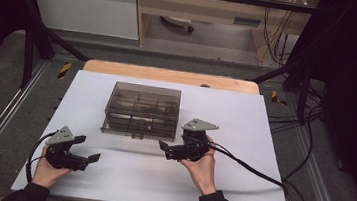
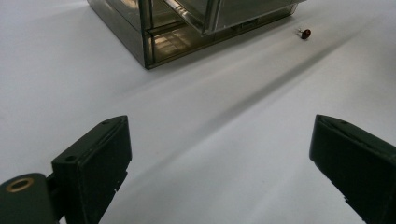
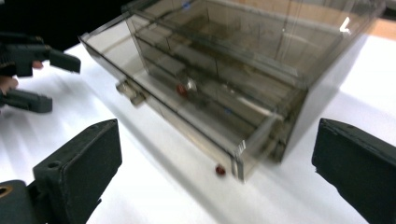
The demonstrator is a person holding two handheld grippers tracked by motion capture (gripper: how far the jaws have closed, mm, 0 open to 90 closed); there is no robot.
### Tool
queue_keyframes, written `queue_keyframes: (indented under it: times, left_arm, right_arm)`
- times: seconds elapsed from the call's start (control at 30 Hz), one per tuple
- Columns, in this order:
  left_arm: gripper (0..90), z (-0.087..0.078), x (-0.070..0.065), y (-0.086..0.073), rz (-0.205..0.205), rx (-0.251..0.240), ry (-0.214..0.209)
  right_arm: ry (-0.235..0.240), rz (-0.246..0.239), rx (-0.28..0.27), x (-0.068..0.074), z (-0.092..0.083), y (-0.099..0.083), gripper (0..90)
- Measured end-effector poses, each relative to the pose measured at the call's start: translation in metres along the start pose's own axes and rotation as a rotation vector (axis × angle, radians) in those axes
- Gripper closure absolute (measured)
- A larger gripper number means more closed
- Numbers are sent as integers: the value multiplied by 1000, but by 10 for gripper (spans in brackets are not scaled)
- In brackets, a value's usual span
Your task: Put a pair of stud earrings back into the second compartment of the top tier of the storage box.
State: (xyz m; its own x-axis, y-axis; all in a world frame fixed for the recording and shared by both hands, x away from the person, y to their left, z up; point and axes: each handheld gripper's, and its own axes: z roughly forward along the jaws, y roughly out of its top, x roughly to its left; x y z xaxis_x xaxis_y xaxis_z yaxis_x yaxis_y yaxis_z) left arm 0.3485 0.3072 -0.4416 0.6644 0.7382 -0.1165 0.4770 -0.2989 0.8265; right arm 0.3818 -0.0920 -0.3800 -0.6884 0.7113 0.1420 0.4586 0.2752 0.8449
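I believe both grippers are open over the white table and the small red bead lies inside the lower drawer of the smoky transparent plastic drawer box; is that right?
Not quite. The small red bead lies on the white table, just outside the slightly pulled-out lower drawer of the smoky transparent plastic drawer box; the right gripper view shows it. The rest holds: the left gripper and right gripper are open.

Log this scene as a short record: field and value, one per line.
surface: white table top
box: clear smoky drawer box, lower drawer pulled slightly out
loose item: small red bead-like piece on the table by the drawer's corner
left claw: open, empty, resting near the table's front edge
right claw: open, empty, beside the box front
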Motion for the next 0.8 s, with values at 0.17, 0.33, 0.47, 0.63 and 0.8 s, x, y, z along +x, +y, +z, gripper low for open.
queue_keyframes:
  times: [0.17, 0.33, 0.47, 0.63, 0.8]
  left_arm:
    - [55, 0, 0, 0, 1, 0, 0]
    - [54, 0, 0, 0, 1, 1, 1]
    - [54, 0, 0, 0, 0, -1, -1]
    - [54, 0, 0, 0, 0, -1, 0]
    - [54, 0, 0, 0, 2, 1, 1]
  right_arm:
    - [3, 24, 15, -6, -2, -17, 16]
    - [-1, 46, 45, -10, 3, -31, 15]
    - [-11, 48, 72, -9, 11, -38, 15]
    - [-3, 54, 89, -8, 22, -44, 21]
    - [-13, 59, 93, -10, 33, -48, 60]
